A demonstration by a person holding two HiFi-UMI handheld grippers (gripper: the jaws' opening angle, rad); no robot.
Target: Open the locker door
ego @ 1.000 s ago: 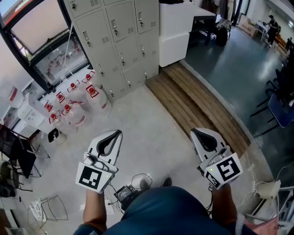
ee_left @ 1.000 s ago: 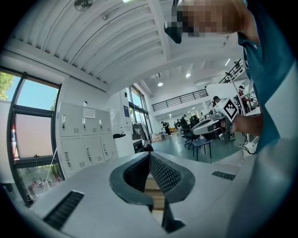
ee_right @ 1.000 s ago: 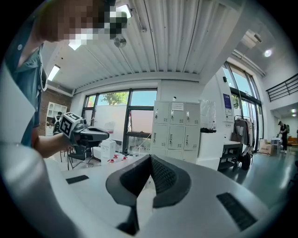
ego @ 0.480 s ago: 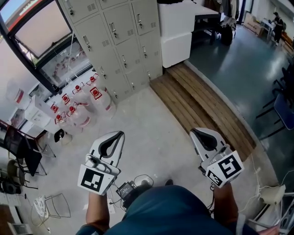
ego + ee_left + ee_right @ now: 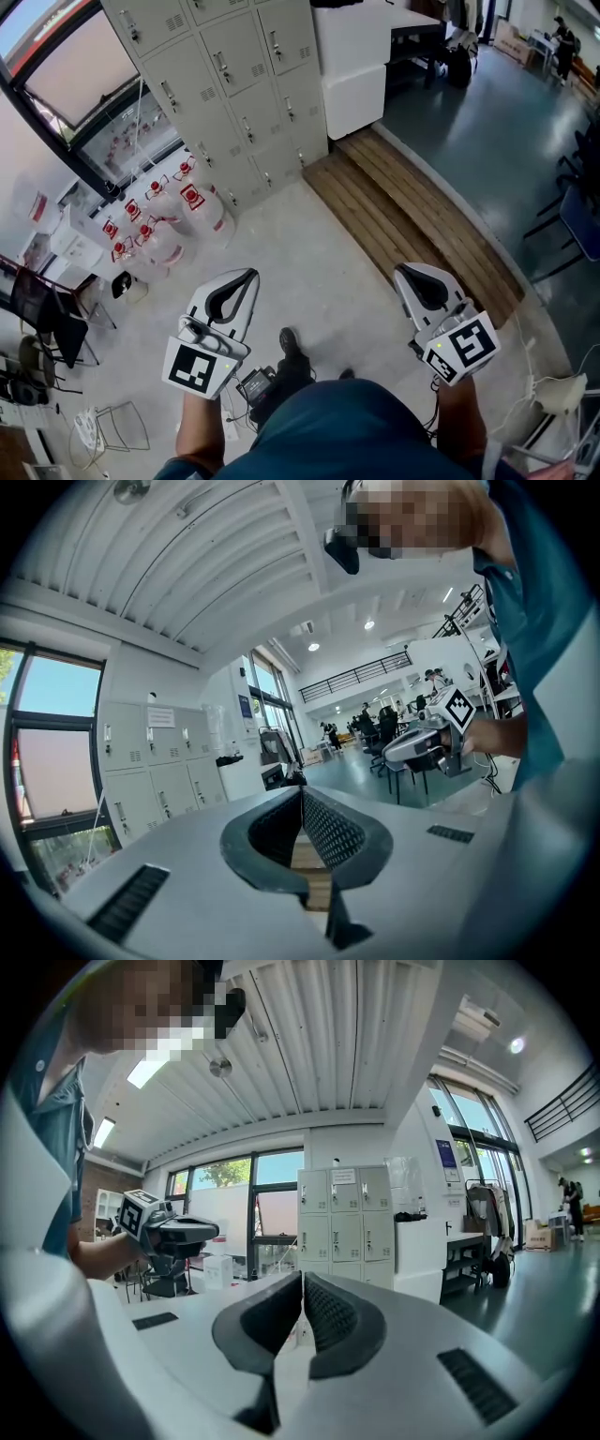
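Note:
A bank of grey lockers stands against the far wall, every door closed; it also shows in the left gripper view and the right gripper view. My left gripper hangs low at the left, well short of the lockers, jaws shut and empty. My right gripper is held level with it at the right, also shut with nothing between its pads. In the gripper views the left gripper and the right gripper show their tips touching.
Several water jugs with red labels stand on the floor left of the lockers. A raised wooden step runs diagonally at the right, beside a white cabinet. Chairs and cables clutter the left edge. My shoe is on the floor.
The view has shifted slightly, so the lockers sit a little further left and nearer. A foot has stepped forward between the grippers. Both grippers stay shut and level.

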